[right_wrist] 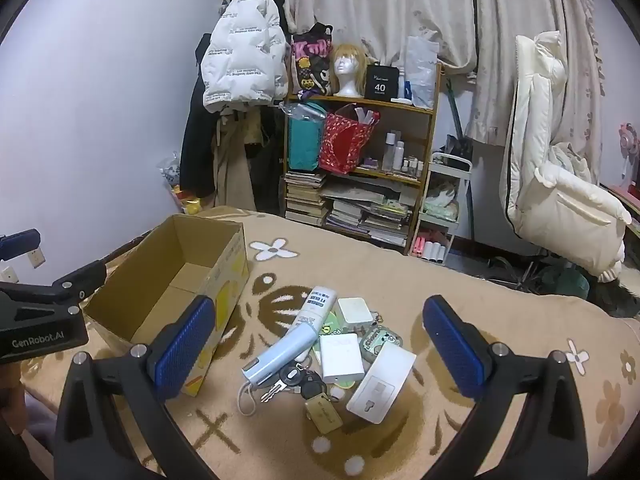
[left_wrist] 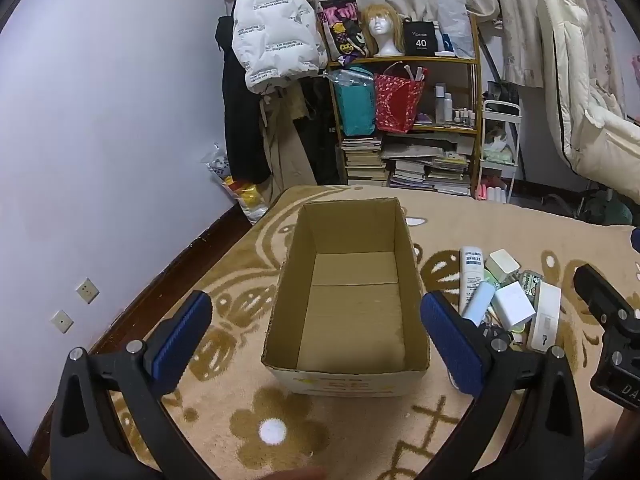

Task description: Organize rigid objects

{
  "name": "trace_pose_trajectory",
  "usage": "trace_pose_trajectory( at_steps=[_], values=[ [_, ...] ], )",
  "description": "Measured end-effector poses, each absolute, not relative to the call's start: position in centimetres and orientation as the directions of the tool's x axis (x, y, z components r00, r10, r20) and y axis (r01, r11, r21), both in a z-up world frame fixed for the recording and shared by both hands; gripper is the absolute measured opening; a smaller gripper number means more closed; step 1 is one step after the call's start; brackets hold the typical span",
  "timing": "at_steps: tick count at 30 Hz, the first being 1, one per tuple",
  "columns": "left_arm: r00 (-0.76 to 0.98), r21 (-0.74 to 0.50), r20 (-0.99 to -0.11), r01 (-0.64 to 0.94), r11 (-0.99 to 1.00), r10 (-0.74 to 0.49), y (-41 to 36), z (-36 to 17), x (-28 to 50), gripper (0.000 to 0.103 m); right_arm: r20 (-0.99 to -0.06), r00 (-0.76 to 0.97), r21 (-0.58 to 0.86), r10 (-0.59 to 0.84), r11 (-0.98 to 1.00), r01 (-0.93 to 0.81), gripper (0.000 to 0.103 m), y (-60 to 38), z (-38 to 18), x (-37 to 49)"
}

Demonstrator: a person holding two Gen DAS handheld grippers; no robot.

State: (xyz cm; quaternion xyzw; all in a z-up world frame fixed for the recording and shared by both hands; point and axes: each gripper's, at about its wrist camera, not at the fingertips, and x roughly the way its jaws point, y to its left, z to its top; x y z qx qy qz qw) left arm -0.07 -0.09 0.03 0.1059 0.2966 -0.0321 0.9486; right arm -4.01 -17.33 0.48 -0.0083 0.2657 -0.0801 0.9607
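Left wrist: box [left_wrist: 346, 300] rim between tool [left_wrist: 316, 332] pads.

in the left wrist view the right tool [left_wrist: 612, 320] is cut off by the right edge, so its fingers cannot be judged there. the left tool's near finger hides the lower end of the white tube [left_wrist: 470, 280] and part of the pile beside it. in the right wrist view the left tool [right_wrist: 36, 280] runs off the left edge. the near corner of the cardboard box [right_wrist: 168, 280] sits behind a blue pad. the print on the brass key tag [right_wrist: 324, 410] is too small to read. the green sticker [right_wrist: 330, 322] lies mostly buried under the white chargers.
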Motion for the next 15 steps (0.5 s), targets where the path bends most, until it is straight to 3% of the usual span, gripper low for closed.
trace_pose_trajectory(
  at_steps=[15],
  values=[
    [0.818,0.171,-0.575,0.127,0.977,-0.005,-0.07,0.04,-0.12,0.103,-0.488,0.857,-0.067,-0.163,0.987,0.149,0.103,-16.84,0.35,-3.85]
  ],
)
